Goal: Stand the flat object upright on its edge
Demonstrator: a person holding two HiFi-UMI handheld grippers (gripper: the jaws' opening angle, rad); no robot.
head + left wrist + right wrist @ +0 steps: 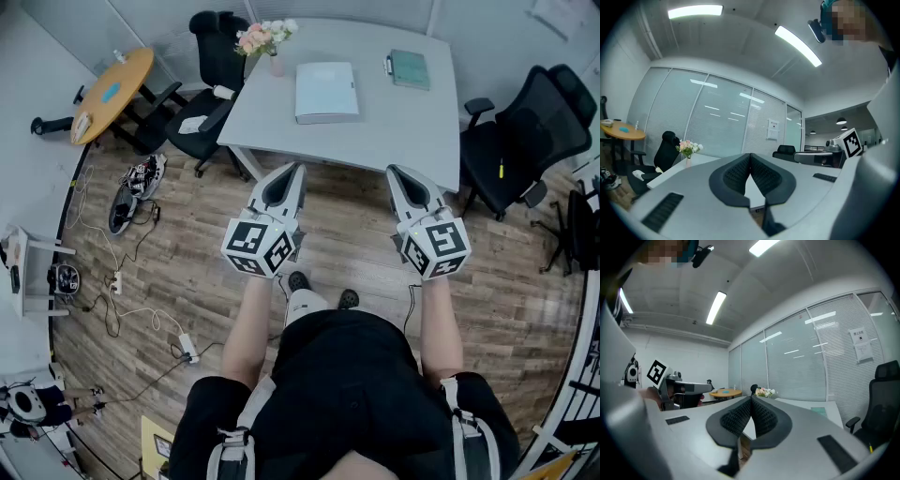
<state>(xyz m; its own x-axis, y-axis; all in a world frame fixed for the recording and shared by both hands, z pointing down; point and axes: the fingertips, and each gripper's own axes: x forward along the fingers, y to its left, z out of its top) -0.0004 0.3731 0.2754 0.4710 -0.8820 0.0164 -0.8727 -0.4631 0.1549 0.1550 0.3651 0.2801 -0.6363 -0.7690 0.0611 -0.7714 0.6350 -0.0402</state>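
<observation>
Since left gripper (292, 171) and right gripper (397, 174) are closed, empty | white flat box (326, 91) top middle | open first, lift slowly.

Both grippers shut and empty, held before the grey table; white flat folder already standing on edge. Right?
Not quite: the white flat folder lies flat on the grey table, as the head view shows. The left gripper and right gripper are shut, empty, before it.

The wall notice (860, 345) (white sheet) is illegibly small.
</observation>
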